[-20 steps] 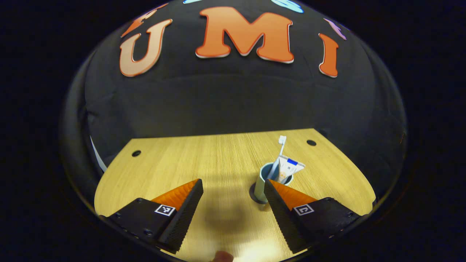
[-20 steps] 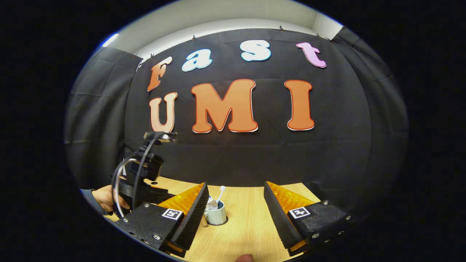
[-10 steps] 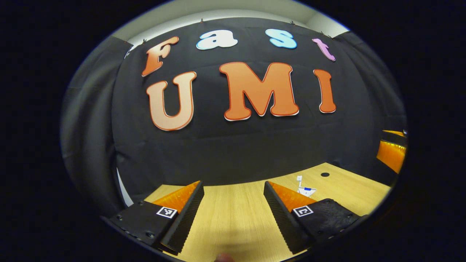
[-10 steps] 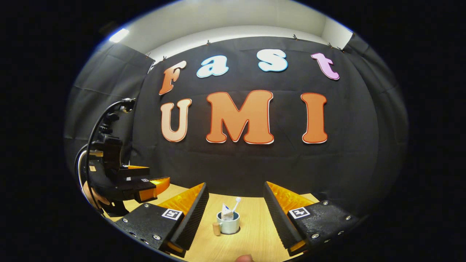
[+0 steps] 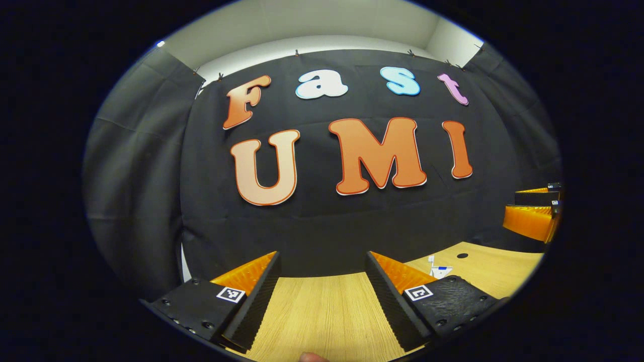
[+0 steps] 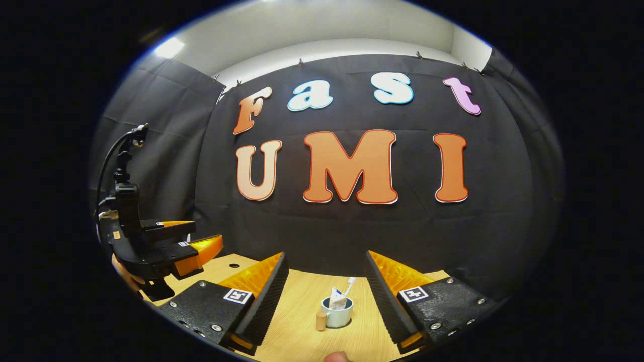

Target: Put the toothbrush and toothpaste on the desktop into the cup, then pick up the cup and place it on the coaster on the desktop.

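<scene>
Nearest in the left gripper view, the left claw (image 5: 322, 296) stands apart with nothing between its fingers, over bare wooden surface (image 5: 327, 317). A second ago the cup sat just beyond its right finger; now the claw has lifted and drawn back, and past that finger show the white toothbrush (image 5: 431, 260) tip and the top of the toothpaste (image 5: 441, 271). Far off at the right edge hang the orange fingers of the other claw.

In the right gripper view, the right claw (image 6: 326, 294) is likewise apart and empty. Straight ahead between its fingers stands the pale cup (image 6: 337, 316), with the toothbrush (image 6: 349, 286) and toothpaste (image 6: 337, 299) upright inside. The coaster is hard to make out; a dark rim showed under the cup earlier, so the cup likely rests on it. This view alone gives the whole cup and a small wooden peg (image 6: 320, 321) just to its left. Farther left, the left claw hangs well clear.

With both claws backed off, the task looks finished.
</scene>
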The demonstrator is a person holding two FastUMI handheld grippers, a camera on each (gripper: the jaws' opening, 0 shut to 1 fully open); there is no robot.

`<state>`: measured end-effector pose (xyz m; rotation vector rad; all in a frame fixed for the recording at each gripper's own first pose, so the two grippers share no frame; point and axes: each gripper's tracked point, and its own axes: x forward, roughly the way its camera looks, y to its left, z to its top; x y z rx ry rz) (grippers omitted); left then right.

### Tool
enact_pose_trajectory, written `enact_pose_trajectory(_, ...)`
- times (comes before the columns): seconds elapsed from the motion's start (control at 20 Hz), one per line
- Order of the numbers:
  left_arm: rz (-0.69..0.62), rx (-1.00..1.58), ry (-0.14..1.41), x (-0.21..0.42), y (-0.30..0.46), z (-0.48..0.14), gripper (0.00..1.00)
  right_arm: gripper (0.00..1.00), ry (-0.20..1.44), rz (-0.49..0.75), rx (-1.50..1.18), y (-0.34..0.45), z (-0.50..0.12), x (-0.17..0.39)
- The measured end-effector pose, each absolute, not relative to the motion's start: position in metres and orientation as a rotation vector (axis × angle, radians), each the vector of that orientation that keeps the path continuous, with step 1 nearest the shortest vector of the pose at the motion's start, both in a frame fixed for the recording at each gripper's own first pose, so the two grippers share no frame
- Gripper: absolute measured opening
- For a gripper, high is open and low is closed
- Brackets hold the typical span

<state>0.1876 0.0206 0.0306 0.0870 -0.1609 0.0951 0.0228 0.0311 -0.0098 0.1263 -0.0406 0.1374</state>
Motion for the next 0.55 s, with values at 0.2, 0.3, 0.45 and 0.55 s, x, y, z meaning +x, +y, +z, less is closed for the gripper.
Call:
enact_pose_trajectory(0.2, 0.125, 0.061, -0.163, 0.179, 0.033, 0.023, 1.00, 0.91, -0.047, 0.092, 0.132, 0.023, -0.013, 0.029)
enact_pose_trajectory(0.3, 0.117, 0.042, -0.162, 0.177, 0.032, 0.019, 0.99, 0.91, -0.060, 0.073, 0.136, 0.020, -0.013, 0.031)
enact_pose_trajectory(0.45, 0.110, 0.034, -0.166, 0.175, 0.031, 0.014, 0.99, 0.96, -0.064, 0.063, 0.145, 0.018, -0.016, 0.029)
enact_pose_trajectory(0.55, 0.097, 0.021, -0.167, 0.174, 0.027, 0.010, 0.99, 0.91, -0.076, 0.055, 0.170, 0.015, -0.017, 0.027)
